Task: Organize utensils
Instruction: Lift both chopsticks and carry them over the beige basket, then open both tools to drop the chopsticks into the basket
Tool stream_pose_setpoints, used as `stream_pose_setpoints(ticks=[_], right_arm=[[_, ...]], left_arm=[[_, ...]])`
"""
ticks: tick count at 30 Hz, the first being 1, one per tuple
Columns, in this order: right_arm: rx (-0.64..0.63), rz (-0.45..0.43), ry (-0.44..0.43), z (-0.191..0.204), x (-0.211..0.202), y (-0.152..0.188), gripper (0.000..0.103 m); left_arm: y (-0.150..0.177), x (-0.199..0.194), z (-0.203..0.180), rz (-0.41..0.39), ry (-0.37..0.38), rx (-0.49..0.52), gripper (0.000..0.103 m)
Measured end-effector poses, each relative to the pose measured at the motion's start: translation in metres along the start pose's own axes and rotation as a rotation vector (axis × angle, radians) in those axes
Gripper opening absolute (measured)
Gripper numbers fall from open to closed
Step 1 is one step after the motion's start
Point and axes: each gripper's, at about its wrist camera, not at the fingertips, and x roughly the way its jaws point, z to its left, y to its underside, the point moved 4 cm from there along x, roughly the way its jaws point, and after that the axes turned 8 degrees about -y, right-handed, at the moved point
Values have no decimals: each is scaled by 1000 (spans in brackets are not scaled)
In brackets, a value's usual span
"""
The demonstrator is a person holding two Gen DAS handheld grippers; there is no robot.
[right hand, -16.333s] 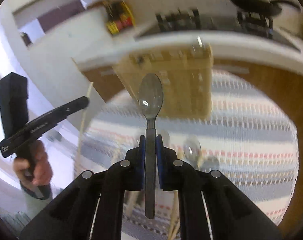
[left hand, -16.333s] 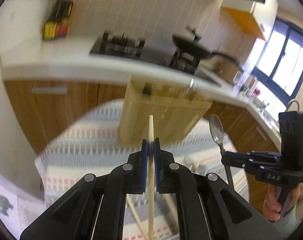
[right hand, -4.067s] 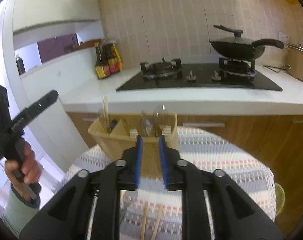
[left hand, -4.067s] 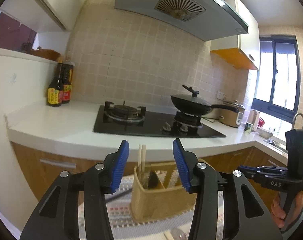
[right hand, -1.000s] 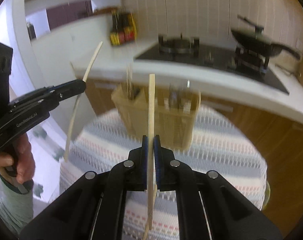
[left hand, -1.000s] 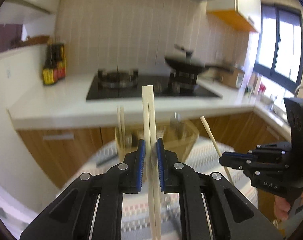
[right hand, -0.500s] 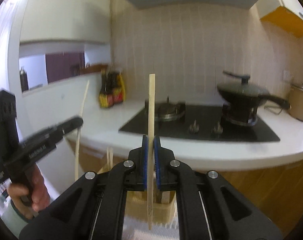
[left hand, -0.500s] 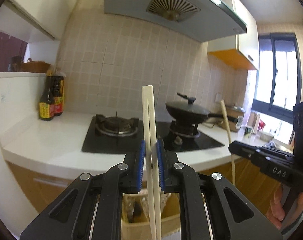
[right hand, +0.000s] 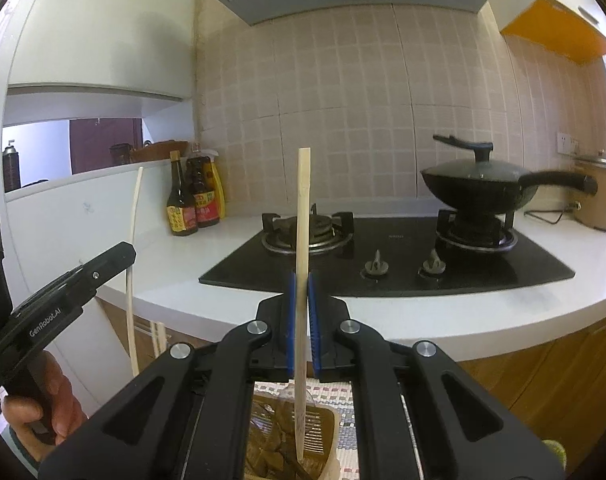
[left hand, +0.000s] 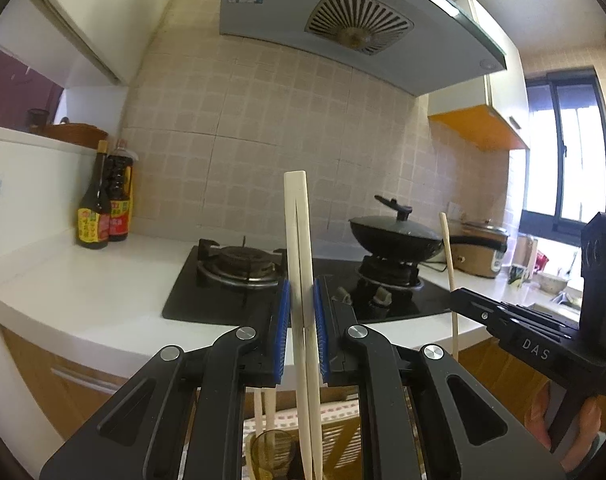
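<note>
My left gripper (left hand: 302,300) is shut on a pair of pale wooden chopsticks (left hand: 297,232) held upright. Their lower ends hang over the woven utensil holder (left hand: 339,436) seen between the fingers, beside two chopsticks (left hand: 263,404) standing in it. My right gripper (right hand: 299,300) is shut on a single wooden chopstick (right hand: 303,208), also upright, its lower tip over the same holder (right hand: 311,424), which holds spoons. Each gripper shows in the other's view: the right one (left hand: 455,298) at right, the left one (right hand: 127,256) at left.
A white counter (right hand: 443,316) with a black gas hob (right hand: 383,256) runs behind. A lidded wok (right hand: 479,184) sits on the right burner. Sauce bottles (right hand: 191,200) stand at back left, a rice cooker (left hand: 479,248) at right. A striped cloth (right hand: 347,436) lies under the holder.
Both grippers have stayed raised and level with their chopsticks upright above the holder. The views have shifted slightly; the grips are unchanged.
</note>
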Motion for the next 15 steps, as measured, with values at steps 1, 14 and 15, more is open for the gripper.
stream_pose_setpoints(ticks=[1, 14, 15], right_arm=[[2, 1, 1, -1, 2, 3, 4], [-69, 30, 26, 10, -2, 31, 5], [-65, 34, 21, 11, -6, 32, 5]], left_arm=[[3, 1, -1, -4, -8, 9, 10], [34, 2, 3, 17, -47, 14, 13], [34, -1, 4, 25, -38, 11, 21]])
